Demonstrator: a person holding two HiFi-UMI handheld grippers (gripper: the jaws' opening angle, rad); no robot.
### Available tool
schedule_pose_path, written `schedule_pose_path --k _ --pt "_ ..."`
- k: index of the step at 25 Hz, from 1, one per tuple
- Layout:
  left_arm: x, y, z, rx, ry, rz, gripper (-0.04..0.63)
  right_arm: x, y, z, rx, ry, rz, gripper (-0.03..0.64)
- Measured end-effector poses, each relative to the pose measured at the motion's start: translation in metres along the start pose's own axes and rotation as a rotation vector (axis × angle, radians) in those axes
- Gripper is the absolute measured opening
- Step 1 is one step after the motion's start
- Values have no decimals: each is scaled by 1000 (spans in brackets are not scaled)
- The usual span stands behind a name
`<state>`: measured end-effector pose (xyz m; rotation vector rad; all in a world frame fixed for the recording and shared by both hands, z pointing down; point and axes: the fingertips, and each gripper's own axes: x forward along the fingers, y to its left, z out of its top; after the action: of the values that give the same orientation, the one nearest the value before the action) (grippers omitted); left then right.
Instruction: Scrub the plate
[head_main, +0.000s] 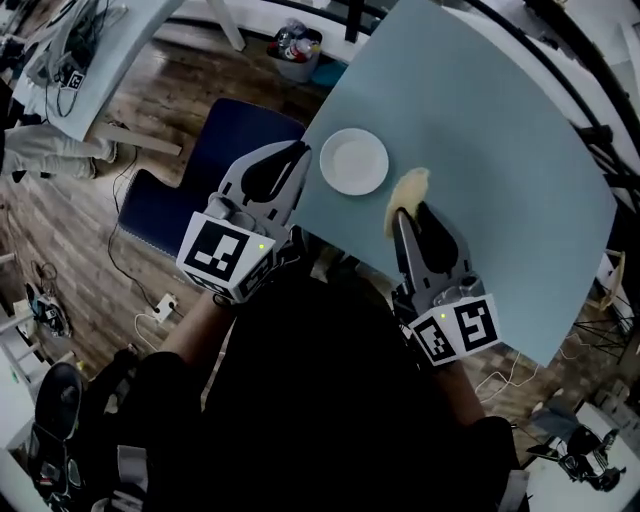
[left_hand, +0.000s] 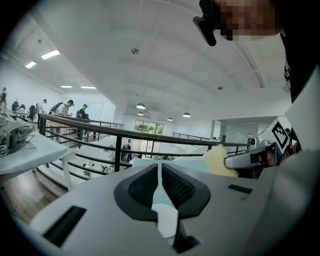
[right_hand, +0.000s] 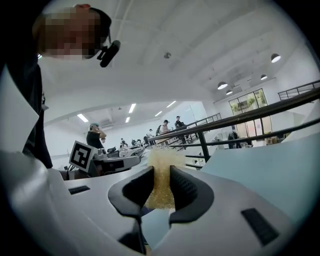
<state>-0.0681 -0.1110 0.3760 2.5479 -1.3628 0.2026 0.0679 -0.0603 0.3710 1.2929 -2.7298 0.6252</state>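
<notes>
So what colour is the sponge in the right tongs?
It's a pale yellow sponge, clearest in the right gripper view.

White plate, yellow sponge, pale blue table.

White plate near yellow sponge

— Head view's high over the table, staring steeply down at it.
— And both gripper views sit low at the table's near edge (almost level with it), facing across; each catches the sponge.
</notes>
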Motion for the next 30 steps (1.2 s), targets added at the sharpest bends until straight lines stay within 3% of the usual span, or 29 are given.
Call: schedule_pose_path --k 7,30 --pt "8 12 -12 -44 20 3 37 17 15 -14 -24 42 55 104" --pt "32 19 -13 -5 58 -23 37 34 9 -9 -49 55 59 104"
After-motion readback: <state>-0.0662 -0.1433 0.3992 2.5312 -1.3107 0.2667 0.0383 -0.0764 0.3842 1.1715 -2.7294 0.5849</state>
